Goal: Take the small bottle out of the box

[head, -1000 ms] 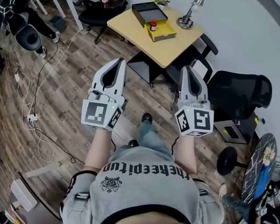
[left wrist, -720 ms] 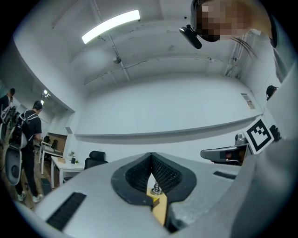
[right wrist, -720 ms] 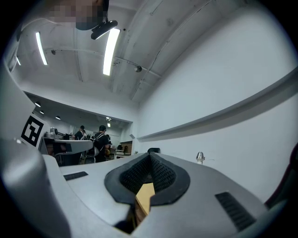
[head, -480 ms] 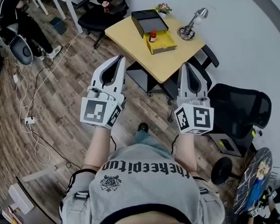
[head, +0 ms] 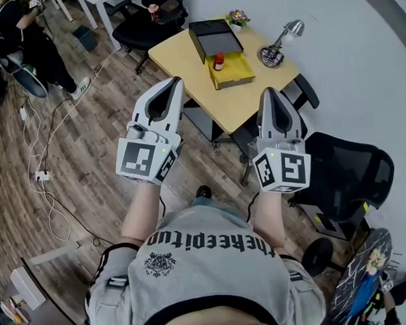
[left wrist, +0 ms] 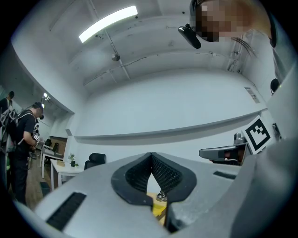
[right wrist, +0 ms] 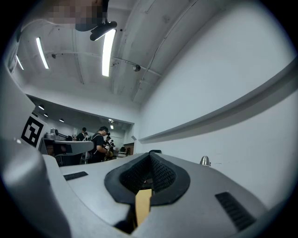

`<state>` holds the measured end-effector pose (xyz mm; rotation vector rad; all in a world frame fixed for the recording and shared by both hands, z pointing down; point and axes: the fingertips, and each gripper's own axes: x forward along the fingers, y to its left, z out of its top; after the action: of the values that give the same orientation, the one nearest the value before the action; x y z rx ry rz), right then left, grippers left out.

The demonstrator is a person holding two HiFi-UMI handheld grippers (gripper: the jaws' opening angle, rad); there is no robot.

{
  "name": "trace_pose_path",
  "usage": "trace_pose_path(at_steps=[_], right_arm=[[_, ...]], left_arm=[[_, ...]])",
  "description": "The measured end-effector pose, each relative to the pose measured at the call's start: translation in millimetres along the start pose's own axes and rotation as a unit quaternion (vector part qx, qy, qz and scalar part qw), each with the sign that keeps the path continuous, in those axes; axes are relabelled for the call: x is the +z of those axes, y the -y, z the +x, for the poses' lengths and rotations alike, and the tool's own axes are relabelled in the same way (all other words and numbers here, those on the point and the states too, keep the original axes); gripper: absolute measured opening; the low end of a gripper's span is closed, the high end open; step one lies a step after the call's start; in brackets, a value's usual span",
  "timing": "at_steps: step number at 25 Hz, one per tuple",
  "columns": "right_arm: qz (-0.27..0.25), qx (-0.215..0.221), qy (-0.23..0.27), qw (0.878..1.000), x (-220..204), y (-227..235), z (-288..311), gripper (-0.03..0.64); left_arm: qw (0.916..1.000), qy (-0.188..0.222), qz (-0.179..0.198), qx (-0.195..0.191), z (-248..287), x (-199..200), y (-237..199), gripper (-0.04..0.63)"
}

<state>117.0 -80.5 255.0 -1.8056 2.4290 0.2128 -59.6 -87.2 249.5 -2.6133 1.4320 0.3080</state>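
**Shared office caught mid-workday**

An open-plan office is shown. A yellow table [head: 244, 102] bearing a desk lamp [head: 279, 42] and a small potted plant [head: 237, 17] is flanked by black swivel chairs [head: 353, 171] on a wood-look floor [head: 94, 164], across which white cables [head: 70, 107] are trailed. Long ceiling light strips [left wrist: 108, 22] are seen overhead, a white desk [left wrist: 65, 168] is set against a plain wall, and people [right wrist: 99, 139] are gathered at further desks.

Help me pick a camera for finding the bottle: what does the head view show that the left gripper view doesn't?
Head view only: the small bottle, the yellow box and the black tray. Left gripper view only: the ceiling light and the left gripper with its shut jaws seen close up. Both: the right gripper and some of the yellow table.
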Motion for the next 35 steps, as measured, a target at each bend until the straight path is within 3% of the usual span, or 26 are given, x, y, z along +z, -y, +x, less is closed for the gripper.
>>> trace_pose_path(at_steps=[10,20,35], right_arm=[[0.015,0.001,0.004,1.000,-13,43,24,0.002],[0.021,0.001,-0.012,1.000,-30,62,47,0.002],[0.009,-0.017,-0.012,1.000,-42,90,144,0.002]], left_arm=[[0.9999,0.004,0.013,0.002,49,-12,13,0.003],[0.9999,-0.012,0.001,-0.006,79,-34,11,0.003],[0.9994,-0.009,-0.008,-0.033,171,-57,-44,0.003]])
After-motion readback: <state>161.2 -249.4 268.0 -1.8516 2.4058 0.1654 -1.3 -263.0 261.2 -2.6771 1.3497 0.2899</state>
